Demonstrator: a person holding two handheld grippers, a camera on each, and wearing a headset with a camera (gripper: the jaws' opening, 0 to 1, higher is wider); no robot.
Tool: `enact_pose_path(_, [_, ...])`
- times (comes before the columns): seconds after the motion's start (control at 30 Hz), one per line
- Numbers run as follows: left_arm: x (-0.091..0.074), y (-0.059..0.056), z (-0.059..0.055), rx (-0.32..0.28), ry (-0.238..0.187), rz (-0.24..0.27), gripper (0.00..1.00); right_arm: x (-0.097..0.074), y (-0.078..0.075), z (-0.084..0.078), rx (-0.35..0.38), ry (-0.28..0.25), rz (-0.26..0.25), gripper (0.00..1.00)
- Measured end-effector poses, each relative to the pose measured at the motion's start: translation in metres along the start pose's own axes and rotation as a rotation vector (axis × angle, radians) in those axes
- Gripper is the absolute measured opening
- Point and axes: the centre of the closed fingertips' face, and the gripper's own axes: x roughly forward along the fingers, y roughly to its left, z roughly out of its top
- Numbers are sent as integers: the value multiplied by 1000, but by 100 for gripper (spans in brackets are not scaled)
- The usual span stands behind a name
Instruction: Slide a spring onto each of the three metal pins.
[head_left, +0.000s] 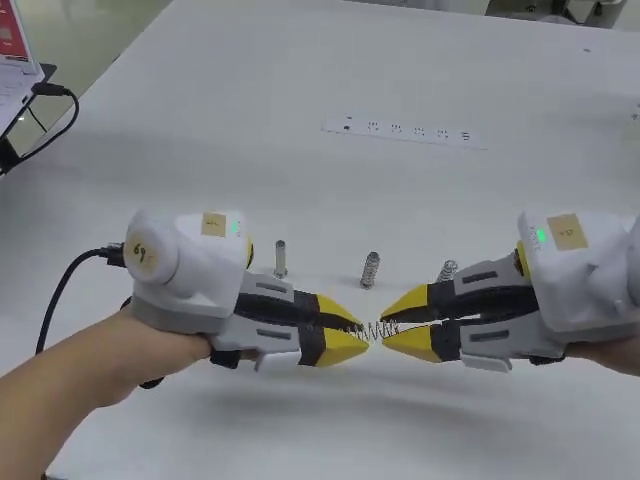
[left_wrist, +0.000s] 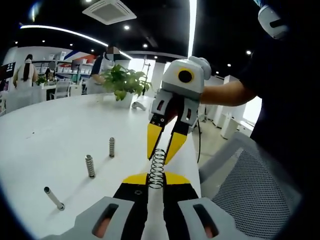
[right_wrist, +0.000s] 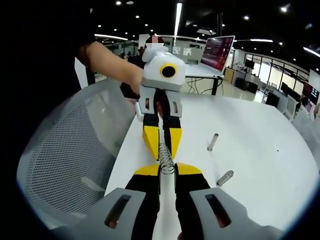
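Spring (head_left: 374, 330) hung in mid-air just above the white table (head_left: 300, 90), caught tip to tip btwn the two grippers. Left gripper (head_left: 358, 333) had its yellow jaws pressed together on one end. Right gripper (head_left: 392, 332) pinched the other end, jaws nearly closed w/ a thin wedge of gap behind the tips. Both were held level, pointing straight at each other.

Just beyond them the three pins stood in a row. The bare pin (head_left: 281, 258), nearest the left gripper, was upright w/ nothing on it. The middle pin (head_left: 370, 269) and the right-hand pin (head_left: 446, 270) each already wore a coil. The held spring was near the middle pin but apart from it, on the person's side.

Farther back lay a white power strip (head_left: 405, 131). A black cable (head_left: 60, 290) ran off the rear of the left gripper, and a laptop (head_left: 15, 60) sat at the table's far left corner.
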Motion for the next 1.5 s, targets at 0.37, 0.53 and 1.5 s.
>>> enact_pose_path(0.37, [3, 1, -9, 25, 43, 9, 2, 3, 3, 9, -28, -7, 8, 8])
enact_pose_path(0.53, [5, 2, -13, 35, 57, 8, 2, 4, 4, 12, -47, -5, 15, 8])
enact_pose_path(1.5, [12, 3, -4, 81, 58, 13, 2, 13, 1, 44, 6, -187, -68, 8])
